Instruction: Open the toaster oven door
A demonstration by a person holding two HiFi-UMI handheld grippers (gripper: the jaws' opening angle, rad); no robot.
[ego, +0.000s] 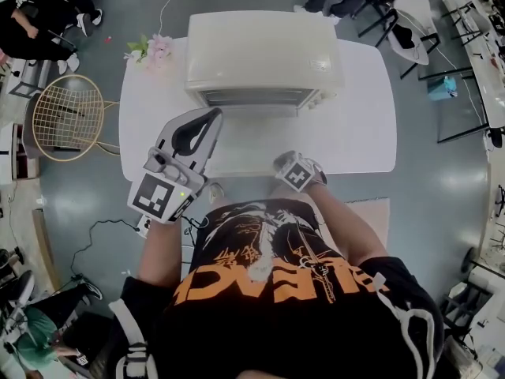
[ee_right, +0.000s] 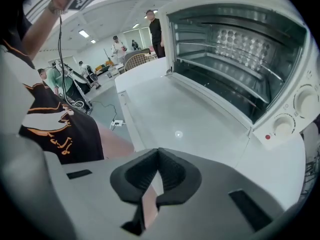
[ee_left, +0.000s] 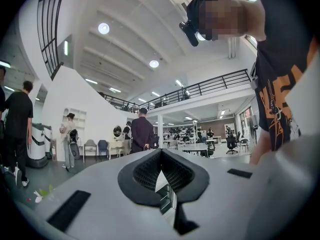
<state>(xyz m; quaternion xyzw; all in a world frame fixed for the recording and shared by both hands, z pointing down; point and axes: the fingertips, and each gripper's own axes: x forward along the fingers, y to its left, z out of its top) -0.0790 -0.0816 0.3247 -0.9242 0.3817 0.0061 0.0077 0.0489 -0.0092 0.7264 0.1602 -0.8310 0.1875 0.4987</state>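
Left gripper view shows the left gripper (ee_left: 160,156) with its dark pads pressed together at the tips and nothing between them. It is tilted up, so it looks over the hall, where people stand at 9 o'clock and a railed balcony runs across at 1 o'clock. In the right gripper view the right gripper (ee_right: 159,154) is likewise clenched and empty, with its pads meeting in a narrow seam. Beyond its tips lies the bare white table (ee_right: 165,114), and at 1 o'clock stands the oven (ee_right: 235,49). The oven's cavity is in plain sight, with wire racks and a dimpled back wall, and two knobs (ee_right: 283,125) sit on the panel at 3 o'clock. The door itself cannot be made out in any view. In the head view the oven sits at 12 o'clock on the table. The left gripper is raised at 7 o'clock from the oven, its tips near the oven's front left corner but apart from it. The right gripper is at 6 o'clock, low at the table's near edge and close to the person (ego: 268,290). Flowers (ego: 150,50) lie at the table's 10 o'clock corner, and a wire chair (ego: 67,117) stands on the floor at 9 o'clock.
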